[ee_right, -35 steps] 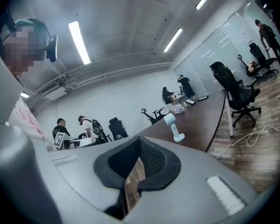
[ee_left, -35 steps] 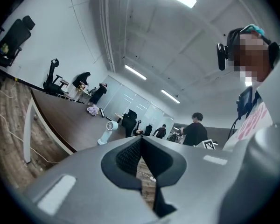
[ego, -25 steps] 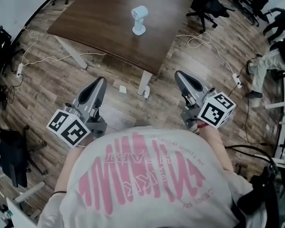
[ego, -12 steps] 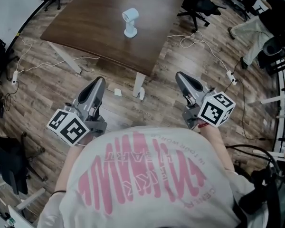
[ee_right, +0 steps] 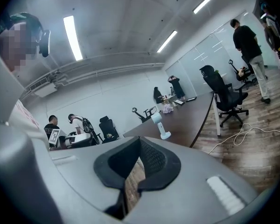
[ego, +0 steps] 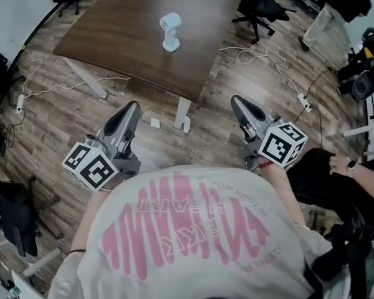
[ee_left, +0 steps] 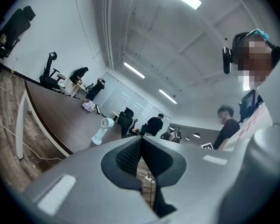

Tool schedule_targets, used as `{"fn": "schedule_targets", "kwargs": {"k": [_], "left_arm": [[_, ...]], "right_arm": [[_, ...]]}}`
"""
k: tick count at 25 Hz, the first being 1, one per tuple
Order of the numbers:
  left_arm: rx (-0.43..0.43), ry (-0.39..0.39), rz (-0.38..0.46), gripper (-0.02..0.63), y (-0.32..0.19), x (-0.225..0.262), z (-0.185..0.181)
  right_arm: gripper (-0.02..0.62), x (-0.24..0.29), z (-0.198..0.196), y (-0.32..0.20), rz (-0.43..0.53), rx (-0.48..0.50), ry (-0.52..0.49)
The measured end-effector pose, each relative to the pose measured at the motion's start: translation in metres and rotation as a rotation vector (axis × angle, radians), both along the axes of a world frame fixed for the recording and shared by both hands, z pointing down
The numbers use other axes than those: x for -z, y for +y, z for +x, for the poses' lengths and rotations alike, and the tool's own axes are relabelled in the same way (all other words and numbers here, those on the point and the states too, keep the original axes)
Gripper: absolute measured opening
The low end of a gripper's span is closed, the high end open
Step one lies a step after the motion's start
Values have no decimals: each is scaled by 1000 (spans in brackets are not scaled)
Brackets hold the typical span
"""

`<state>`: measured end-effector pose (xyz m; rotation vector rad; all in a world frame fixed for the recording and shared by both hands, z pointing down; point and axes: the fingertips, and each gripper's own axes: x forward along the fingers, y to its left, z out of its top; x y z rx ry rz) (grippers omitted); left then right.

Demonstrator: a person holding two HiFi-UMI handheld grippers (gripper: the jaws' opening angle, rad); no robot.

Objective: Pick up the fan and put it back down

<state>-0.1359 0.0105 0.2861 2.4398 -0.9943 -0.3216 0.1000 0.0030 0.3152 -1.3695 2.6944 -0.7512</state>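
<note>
Fan: pale, upright on its round base, near the middle of the surface; nothing touches it.
Surface: dark brown wood top on white legs, filling the 12 o'clock part of the head view.
Left claw: jaws together with nothing between them; held over the floor, short of the surface's near edge. The fan lies at its 1 o'clock, well apart.
Right claw: jaws together and empty; over the floor, beside the surface's near corner. The fan lies between its 10 and 11 o'clock, well apart.
Marker cubes: one at the rear of each claw, close to the person's shirt.
Shirt: white with pink print, at 6 o'clock in the head view.
Floor: wood planks.
Cables: white, trailing at 9 o'clock and 3 o'clock of the surface.
Office chair: black, at the surface's 2 o'clock side.
</note>
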Motion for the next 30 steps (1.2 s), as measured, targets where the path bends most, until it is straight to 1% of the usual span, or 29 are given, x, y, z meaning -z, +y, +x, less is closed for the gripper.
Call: {"fn": "schedule_targets", "kwargs": {"k": [8,13,18,23,26,30], "left_arm": [[21,-9,-3,15,0,-3,-6],[33,-7,-10,15,-1,-5,-11],[19,-6,-21,15,-1,-7,-5],[22,2,-33,15,-2,-13,-1],[42,3,-48,15,-6,-17,2],[94,1,-68,15,-20,-20,-6]], "right_arm": [[5,-11,-5,-6,-18,10,-23],[5,-13,-11,-8,-28,22,-21],[5,-18,-6,-6,-47,10,-25],[5,-26,-2,-9,-74,11,-49],[5,-31,0,-18,-91,35,-42],[5,-35,-6,-43,-111,80,-49]]}}
